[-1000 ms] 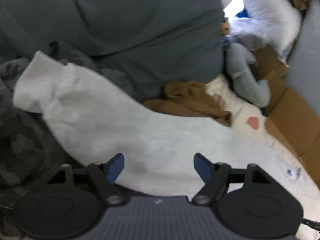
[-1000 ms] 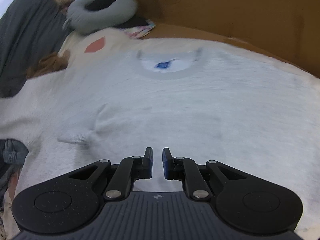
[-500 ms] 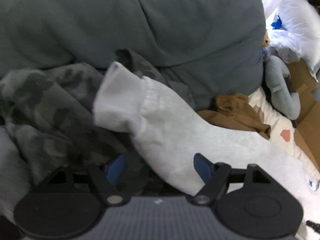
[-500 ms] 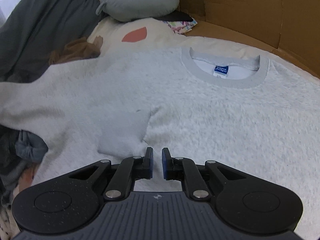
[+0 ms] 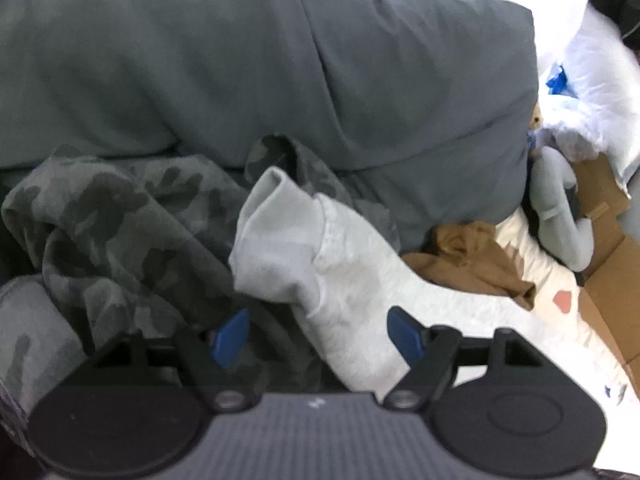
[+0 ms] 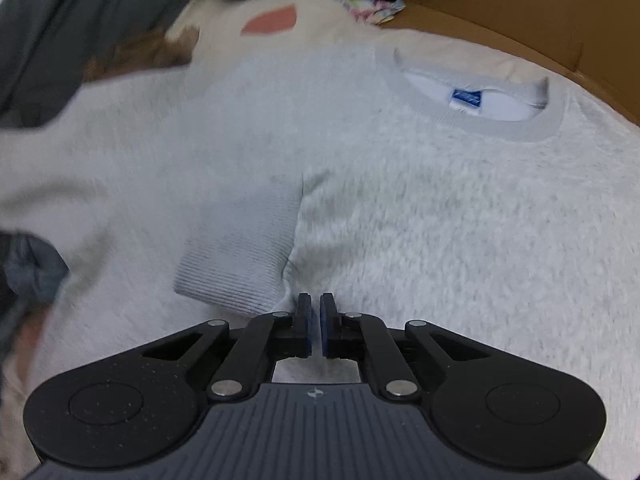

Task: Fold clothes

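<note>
Left hand-held gripper [image 5: 316, 338]: jaws stand wide apart; nothing is pinched between the blue pads.
Sleeve [image 5: 340, 280]: the pale grey sleeve of the sweatshirt runs up between the open left fingers, its ribbed cuff [image 5: 272, 248] crumpled and lying against a camouflage garment [image 5: 116, 232].
Right hand-held gripper [image 6: 316, 326]: jaws have just drawn almost together, only a thin slit left between the pads; no cloth shows between them, and the tips sit just over the fleece.
Sweatshirt [image 6: 440, 208]: pale grey, spread flat with the neck opening away from the right camera; a blue label [image 6: 466, 98] shows inside the collar.
Second cuff [image 6: 240, 248]: a ribbed cuff lies folded onto the sweatshirt's body, just beside the right fingertips, to their left in that view.
Surroundings, left view: a dark grey cushion [image 5: 280, 80] behind the clothes, a brown garment [image 5: 468, 264] to the right of the sleeve, a grey neck pillow [image 5: 560, 216] further right.
Surroundings, right view: cardboard [image 6: 500, 4] beyond the collar; a cream cloth with a red patch [image 6: 272, 20] at upper left.
</note>
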Demonstrator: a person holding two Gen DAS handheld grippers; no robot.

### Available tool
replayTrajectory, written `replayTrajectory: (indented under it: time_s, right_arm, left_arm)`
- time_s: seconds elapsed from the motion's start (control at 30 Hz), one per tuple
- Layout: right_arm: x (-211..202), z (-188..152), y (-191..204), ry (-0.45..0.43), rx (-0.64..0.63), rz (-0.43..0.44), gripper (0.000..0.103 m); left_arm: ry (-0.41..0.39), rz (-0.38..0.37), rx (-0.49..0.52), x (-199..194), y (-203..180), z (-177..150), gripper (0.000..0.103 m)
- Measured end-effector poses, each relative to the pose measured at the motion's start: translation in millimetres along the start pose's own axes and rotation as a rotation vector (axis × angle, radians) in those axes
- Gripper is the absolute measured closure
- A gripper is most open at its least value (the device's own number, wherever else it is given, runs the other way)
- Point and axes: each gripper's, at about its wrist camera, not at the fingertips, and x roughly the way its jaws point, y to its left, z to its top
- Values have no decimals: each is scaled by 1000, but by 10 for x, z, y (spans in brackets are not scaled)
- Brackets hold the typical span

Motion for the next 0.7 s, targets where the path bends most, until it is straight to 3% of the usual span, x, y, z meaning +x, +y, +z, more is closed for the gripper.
replayTrajectory:
  time_s: [0.23,0.47,0.7]
  right_arm:
    - [29,160,-32,54,-23,20,97]
    - [-189,420,-134,61,13,74,98]
    - [-480,705,-138,4,22,76,98]
  left_arm:
    - [-53,-7,-32,-181,89,121,25]
    - [-35,-23,-78,-145,237,178,25]
    - [-21,-44,-116,69,292,125,29]
